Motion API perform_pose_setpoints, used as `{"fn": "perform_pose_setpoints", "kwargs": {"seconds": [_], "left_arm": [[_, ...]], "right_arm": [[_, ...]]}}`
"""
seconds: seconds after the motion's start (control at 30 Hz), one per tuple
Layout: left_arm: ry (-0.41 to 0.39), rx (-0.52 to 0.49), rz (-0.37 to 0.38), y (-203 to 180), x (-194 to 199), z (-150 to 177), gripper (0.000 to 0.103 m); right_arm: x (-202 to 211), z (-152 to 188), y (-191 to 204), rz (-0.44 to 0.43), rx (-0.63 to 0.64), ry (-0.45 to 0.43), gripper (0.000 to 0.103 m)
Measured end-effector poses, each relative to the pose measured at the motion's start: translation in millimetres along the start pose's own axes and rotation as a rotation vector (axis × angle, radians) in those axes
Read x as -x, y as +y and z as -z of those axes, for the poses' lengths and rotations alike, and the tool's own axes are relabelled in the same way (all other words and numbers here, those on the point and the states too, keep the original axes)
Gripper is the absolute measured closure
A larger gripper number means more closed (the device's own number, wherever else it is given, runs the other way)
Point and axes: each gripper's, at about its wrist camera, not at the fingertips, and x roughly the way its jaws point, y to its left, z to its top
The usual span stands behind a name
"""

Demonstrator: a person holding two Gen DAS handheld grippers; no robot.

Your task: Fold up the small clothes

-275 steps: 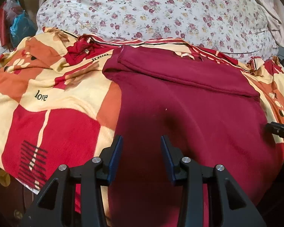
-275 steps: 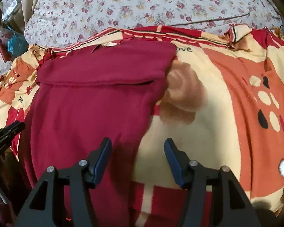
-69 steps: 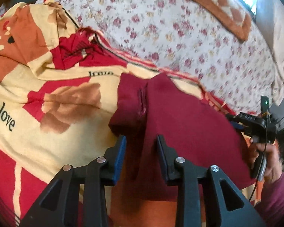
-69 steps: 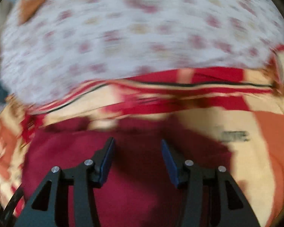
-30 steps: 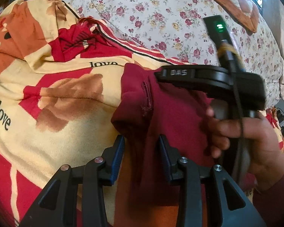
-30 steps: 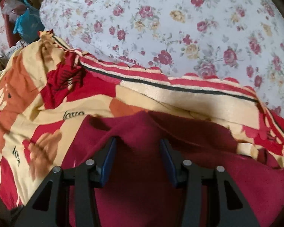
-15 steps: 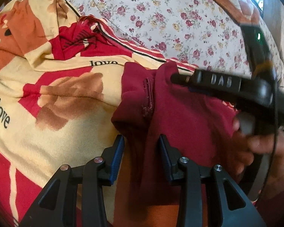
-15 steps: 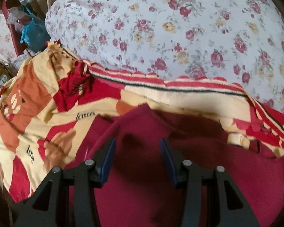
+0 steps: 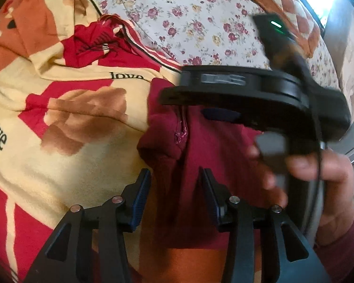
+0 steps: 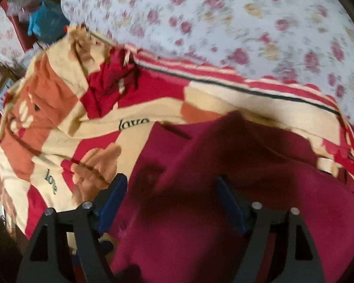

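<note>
A maroon garment lies bunched on a red, cream and orange blanket. My left gripper hovers low over its left folded edge, jaws open, nothing held. The right gripper's black body, held by a hand, crosses just above the garment in the left wrist view. In the right wrist view the right gripper is open over the maroon garment, with nothing between its fingers. That view is blurred.
A white floral bedsheet covers the bed beyond the blanket. An orange checked cloth lies at the far right. Blue and red items sit off the bed at far left.
The right gripper has swung left over the garment and opened wider. The left gripper has stayed in place, still open. The garment has barely moved.
</note>
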Motion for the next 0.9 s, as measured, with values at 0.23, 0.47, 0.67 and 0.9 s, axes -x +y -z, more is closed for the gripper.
{"fn": "perform_pose_setpoints", "kwargs": {"seconds": [0.23,0.47,0.67,0.9], "left_arm": [[0.004,0.031,-0.02,5,-6,-2,0.074],[-0.023,-0.033,-0.047,-12,-16,-6,0.072],[-0.039,-0.092,0.009,-30,-23,-7,0.082],[-0.087,-0.156,0.072,-43,-13,-8,0.095]], "right_arm": [[-20,-1,17,0.127,0.105,0.0,0.021],[17,7,-13,-0.009,0.077,-0.058,0.07],[34,12,-32,-0.068,0.029,-0.083,0.075],[45,17,-48,-0.099,-0.015,-0.088,0.075]]}}
